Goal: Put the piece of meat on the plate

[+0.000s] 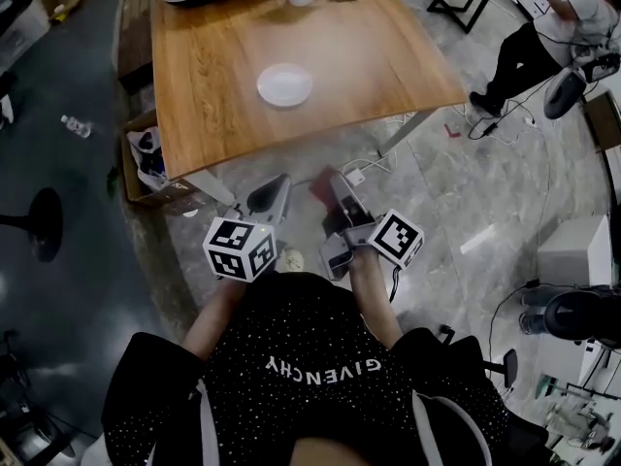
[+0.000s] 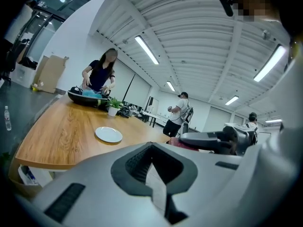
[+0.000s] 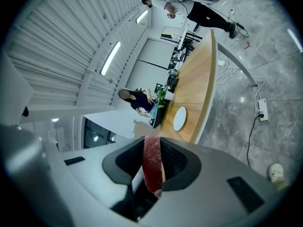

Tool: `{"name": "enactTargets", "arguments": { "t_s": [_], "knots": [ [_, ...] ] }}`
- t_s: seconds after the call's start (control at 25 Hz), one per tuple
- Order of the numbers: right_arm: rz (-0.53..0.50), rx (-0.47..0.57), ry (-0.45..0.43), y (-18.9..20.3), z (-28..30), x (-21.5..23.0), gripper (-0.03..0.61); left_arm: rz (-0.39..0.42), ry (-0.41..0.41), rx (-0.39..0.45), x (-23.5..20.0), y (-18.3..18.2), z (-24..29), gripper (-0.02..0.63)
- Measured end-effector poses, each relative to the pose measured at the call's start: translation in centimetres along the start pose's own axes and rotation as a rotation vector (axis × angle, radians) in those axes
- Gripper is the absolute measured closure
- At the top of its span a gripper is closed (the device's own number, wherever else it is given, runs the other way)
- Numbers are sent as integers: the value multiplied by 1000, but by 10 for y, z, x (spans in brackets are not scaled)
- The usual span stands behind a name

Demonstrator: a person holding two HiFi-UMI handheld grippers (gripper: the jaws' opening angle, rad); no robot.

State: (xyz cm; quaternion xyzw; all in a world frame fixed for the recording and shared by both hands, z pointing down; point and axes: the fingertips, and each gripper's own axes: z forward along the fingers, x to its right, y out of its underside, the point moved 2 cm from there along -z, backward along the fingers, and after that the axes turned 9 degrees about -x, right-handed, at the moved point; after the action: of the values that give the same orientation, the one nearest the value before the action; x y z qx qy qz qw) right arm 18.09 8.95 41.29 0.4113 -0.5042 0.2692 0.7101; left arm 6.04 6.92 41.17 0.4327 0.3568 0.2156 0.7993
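My left gripper [image 1: 269,199], low and left of centre, is closed on nothing. The plate [image 1: 284,84] waits at upper centre on the table [image 1: 194,85]. My right gripper [image 1: 333,190] pinches the meat [image 3: 152,167] short of the table. I judge this the carrying step; next I must reach over the plate and lower.

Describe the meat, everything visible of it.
The meat is a thin, flat slab, dark red with paler marbling, raw-looking. It stands on edge, clamped between the jaws of the right gripper, with one end jutting past their tips. It is in the air over the floor, short of the table.
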Motion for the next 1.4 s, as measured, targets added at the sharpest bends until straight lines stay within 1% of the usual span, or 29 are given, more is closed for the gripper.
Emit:
{"name": "enactTargets", "arguments": {
  "t_s": [0.12,0.2,0.4,0.56,0.68,0.84,1.08,1.4],
  "knots": [
    [-6,0,15,-5,1,3,480,-6,-2,-3,-1,1,3,604],
    [-10,1,9,-4,2,4,480,-14,-5,-11,-3,6,1,604],
    [20,9,18,-3,2,14,480,-21,-12,-19,-8,11,3,604],
    [1,-3,35,-4,3,18,480,-23,-12,-22,-8,13,6,604],
    [9,-5,25,-8,8,19,479,-23,-10,-23,-10,11,11,604],
    [14,-20,36,-25,31,22,480,-32,-25,-24,-29,-7,27,604],
    [36,-35,50,-58,71,28,480,-67,-39,-32,-62,-34,63,604],
    [-5,-51,85,-119,146,31,480,-108,-35,-9,-124,-85,123,604]
  ]
}}
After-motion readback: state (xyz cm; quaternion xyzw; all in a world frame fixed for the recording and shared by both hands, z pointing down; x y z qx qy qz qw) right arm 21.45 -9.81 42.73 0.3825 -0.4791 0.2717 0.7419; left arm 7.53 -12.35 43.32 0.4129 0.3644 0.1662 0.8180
